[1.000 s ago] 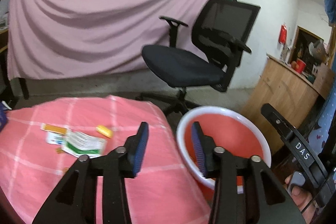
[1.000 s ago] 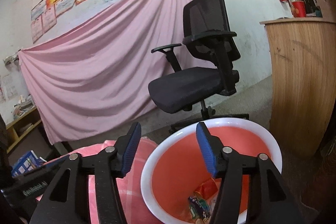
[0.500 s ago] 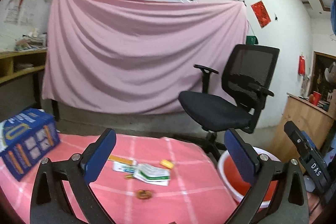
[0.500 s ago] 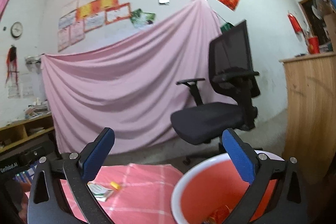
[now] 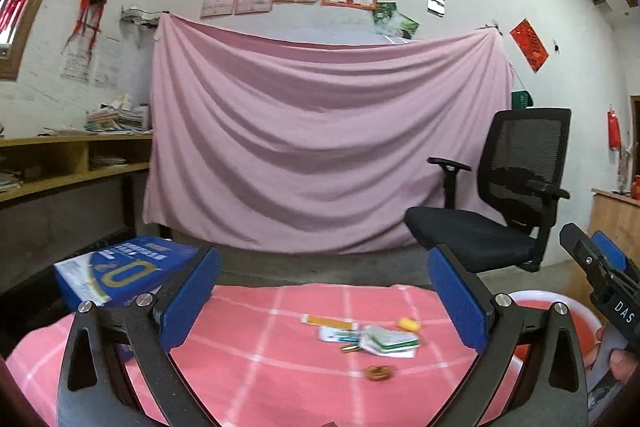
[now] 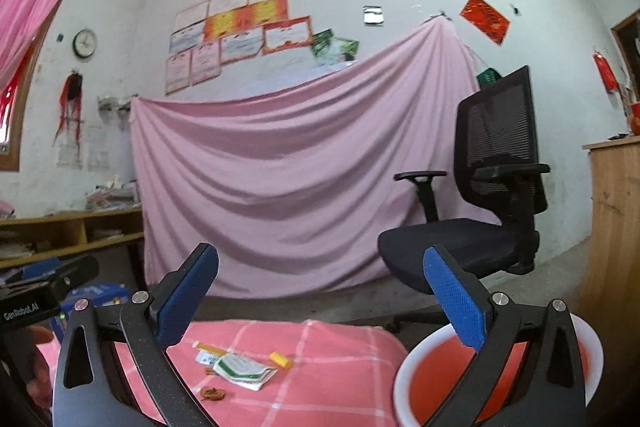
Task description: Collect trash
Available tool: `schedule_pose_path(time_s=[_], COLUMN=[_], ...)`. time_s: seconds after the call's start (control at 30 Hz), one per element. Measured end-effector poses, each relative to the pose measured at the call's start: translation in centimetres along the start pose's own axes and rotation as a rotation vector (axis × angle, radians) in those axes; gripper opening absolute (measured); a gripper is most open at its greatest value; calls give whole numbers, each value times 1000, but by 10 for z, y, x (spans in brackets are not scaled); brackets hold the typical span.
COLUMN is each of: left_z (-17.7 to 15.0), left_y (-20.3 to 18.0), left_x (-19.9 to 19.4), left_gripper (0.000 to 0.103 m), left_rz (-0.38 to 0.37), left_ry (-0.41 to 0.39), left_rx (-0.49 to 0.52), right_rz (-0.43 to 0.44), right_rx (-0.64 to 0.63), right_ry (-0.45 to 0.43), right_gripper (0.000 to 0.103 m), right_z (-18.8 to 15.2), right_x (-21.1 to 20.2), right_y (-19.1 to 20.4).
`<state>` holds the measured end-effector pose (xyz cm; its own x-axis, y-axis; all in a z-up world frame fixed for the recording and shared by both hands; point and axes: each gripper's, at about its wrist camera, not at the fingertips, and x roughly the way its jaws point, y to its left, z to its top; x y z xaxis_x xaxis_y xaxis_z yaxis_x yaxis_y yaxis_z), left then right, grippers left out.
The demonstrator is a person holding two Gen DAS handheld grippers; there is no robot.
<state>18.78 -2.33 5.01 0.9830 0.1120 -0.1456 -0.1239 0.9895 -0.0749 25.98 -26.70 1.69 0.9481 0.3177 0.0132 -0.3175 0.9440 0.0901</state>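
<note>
Both claws wide, empty: left claw (image 5: 324, 301), right claw (image 6: 320, 299). Drop onto the white-green wrapper (image 5: 390, 341), pinch flat, carry to the red basin (image 6: 432, 379).

Wrappers (image 5: 380, 337) on tablecloth (image 5: 280, 367); basin (image 6: 416, 379) right; chair (image 5: 500, 219) behind.

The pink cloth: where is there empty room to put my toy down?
Bare cloth lies between the blue box and the scraps, and near the front edge. It is crowded around the crumpled wrapper, beside the yellow piece.
</note>
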Motion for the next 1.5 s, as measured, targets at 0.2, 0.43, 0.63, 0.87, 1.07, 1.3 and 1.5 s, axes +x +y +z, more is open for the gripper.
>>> schedule_pose_path(time_s=[0.2,0.43,0.63,0.87,1.07,1.3,1.5], left_z=[-14,-27,-36,-44,-47,-57,-74], left_y=[19,32,36,28,20,-1,-22], left_x=[5,15,34,56,74,100,120], left_gripper=[101,101,101,101,100,77,53], left_rz=[44,62,47,-34,-96,-232,-316], left_ry=[30,80,193,321,417,592,749], left_rx=[3,9,20,34,46,85,114], right_rz=[37,64,55,50,72,96,109], right_rx=[-53,-122,-131,-89,-85,-91,-60], right_ry=[50,146,259,388,448,591,686], right_gripper=[103,103,103,103,97,86,76], right_z=[-10,-25,-34,-44,-47,-61,-71], right_x=[11,29,48,69,80,112,125], right_y=[21,39,39,31,25,19,14])
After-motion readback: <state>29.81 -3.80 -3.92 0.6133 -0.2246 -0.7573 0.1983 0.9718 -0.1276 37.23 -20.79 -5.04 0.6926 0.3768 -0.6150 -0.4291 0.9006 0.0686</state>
